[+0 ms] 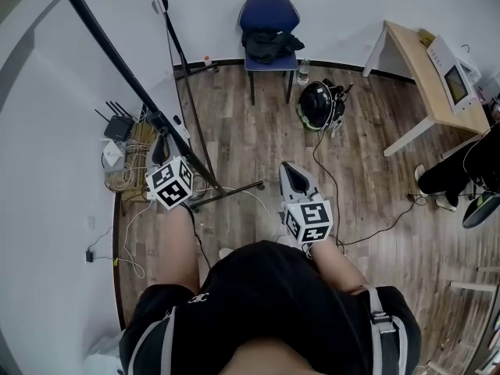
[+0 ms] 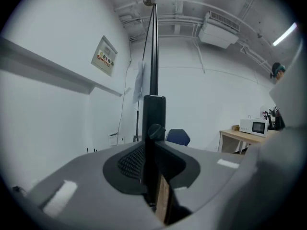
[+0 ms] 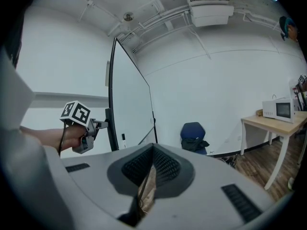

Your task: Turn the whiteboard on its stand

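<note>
Nearest, the R gripper hangs low in front of the person with its jaws pressed together and nothing between them, idle. Just to its left the L gripper is clamped on the black side frame of the whiteboard, pads either side of the bar just below a small knob. The board stands edge-on to the person, between them and the wall. Its stand has its foot bar on the wood floor between the two grippers. To turn it well, I'd judge: hold the clamp square on the frame, swing slowly in an arc about the pivot and don't pull sideways (the thin edge could slip out of the pads). Bring the R gripper to the frame if the board wobbles, and watch the cables near the foot. Farther off are a blue chair and a helmet, w/ a desk at the far right.
</note>
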{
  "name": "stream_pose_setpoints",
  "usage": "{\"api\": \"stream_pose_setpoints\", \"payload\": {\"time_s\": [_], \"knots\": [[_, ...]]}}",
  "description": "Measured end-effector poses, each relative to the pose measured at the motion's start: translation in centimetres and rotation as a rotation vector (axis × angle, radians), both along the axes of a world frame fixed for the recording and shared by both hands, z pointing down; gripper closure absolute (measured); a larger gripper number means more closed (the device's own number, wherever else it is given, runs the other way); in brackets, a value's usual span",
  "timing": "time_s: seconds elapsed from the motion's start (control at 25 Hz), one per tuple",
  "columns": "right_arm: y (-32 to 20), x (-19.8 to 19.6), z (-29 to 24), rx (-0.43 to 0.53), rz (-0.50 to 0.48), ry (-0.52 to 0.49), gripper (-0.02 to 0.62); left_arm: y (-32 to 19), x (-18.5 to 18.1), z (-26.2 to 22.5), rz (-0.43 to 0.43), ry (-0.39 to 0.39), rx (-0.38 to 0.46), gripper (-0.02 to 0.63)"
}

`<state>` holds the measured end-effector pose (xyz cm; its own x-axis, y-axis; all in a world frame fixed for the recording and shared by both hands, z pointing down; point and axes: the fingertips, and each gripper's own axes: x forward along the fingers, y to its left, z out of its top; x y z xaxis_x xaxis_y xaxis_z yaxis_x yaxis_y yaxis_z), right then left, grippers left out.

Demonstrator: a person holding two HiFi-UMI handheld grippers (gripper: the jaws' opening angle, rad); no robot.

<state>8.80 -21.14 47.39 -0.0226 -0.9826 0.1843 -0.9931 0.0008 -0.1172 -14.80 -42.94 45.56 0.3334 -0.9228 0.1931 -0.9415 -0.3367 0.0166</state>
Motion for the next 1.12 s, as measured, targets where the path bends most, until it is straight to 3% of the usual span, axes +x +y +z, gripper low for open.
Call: {"api": "stream_pose_setpoints", "payload": {"time_s": [0.04, 0.2, 0.36, 0.52, 0.68, 1.12], "knots": [[0.1, 0.0, 0.0, 0.000, -0.003, 0.001, 0.591, 0.1, 0.0, -0.1, -0.003, 0.010, 0.009, 0.558], [0.5, 0.2, 0.0, 0.002, -0.004, 0.003, 0.591, 0.0, 0.1, -0.5, -0.002, 0.016, 0.040, 0.385], [1.0, 0.7, 0.2, -0.001, 0.010, -0.001, 0.591, -0.3, 1.5, -0.7, 0.037, 0.007, 0.046, 0.380], [1.4, 1.3, 0.2, -0.004, 0.021, -0.003, 0.591, -1.4, 1.1, -0.6, -0.025, 0.000, 0.029, 0.406], [2.0, 1.7, 0.6, -0.012, 0.025, -0.007, 0.591, -2.1, 1.1, -0.3, 0.018, -0.001, 0.002, 0.430], [2.5, 1.3, 1.0, -0.020, -0.010, -0.010, 0.591, -0.3, 1.6, -0.3, 0.059, -0.017, 0.042, 0.433]]}}
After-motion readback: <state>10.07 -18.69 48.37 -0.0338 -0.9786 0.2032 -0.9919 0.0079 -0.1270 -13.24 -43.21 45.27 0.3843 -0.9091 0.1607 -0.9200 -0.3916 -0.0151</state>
